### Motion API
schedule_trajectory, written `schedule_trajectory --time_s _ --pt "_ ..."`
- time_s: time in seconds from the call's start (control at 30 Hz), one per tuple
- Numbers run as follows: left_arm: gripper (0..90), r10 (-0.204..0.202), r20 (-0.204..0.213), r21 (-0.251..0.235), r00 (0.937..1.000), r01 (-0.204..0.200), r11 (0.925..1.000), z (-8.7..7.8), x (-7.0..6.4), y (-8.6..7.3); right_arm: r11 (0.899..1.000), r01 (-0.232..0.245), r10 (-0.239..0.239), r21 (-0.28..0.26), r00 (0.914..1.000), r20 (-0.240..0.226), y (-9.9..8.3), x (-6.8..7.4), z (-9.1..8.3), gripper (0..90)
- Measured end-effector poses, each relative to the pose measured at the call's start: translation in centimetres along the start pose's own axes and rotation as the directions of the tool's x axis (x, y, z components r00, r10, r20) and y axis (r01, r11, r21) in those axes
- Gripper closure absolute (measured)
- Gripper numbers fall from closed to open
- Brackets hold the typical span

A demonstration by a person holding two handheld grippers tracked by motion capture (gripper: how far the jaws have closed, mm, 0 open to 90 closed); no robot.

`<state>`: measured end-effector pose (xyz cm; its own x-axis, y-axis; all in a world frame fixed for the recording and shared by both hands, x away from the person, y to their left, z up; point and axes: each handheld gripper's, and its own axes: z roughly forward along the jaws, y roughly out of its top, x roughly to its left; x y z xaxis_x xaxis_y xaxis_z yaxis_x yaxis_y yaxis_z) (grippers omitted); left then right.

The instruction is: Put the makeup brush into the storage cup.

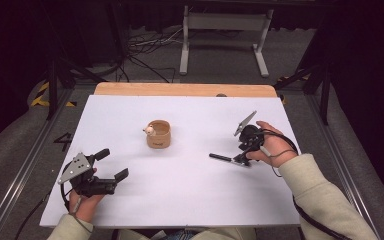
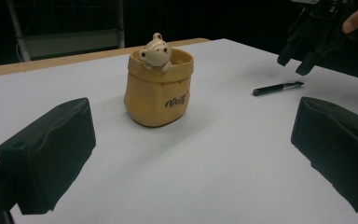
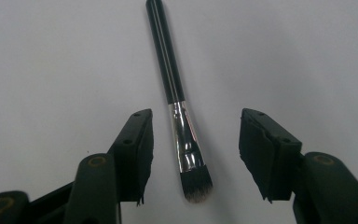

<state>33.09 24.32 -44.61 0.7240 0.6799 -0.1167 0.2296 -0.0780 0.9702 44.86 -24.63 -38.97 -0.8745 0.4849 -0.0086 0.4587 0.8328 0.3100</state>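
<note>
While my right gripper (image 3: 193, 154) stands wide open astride the makeup brush (image 3: 177, 100) lying untouched on the table (image 1: 190, 195), and my left gripper (image 1: 111, 165) waits open and empty, dropping it in the bear pot (image 1: 158, 134) seems all ahead.

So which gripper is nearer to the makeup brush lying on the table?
Right. The right gripper hangs directly over the makeup brush, open jaws on either side of its metal ferrule. The left gripper sits open at the table's near left corner, well away.
</note>
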Motion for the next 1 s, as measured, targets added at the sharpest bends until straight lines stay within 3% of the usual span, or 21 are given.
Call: schedule_trajectory --time_s 0.57,1.0 --pt "0.4 -0.004 0.002 0.001 1.0000 0.004 1.0000 0.0 0.0 0.0 0.989 0.084 -0.081 0.119 0.9963 -0.026 1.0 0.3 2.4 55.4" --pt "0.6 0.003 0.002 0.005 1.0000 -0.003 1.0000 0.0 0.0 0.0 0.973 0.142 -0.138 0.182 0.9898 -0.037 1.6 0.5 3.3 71.2"
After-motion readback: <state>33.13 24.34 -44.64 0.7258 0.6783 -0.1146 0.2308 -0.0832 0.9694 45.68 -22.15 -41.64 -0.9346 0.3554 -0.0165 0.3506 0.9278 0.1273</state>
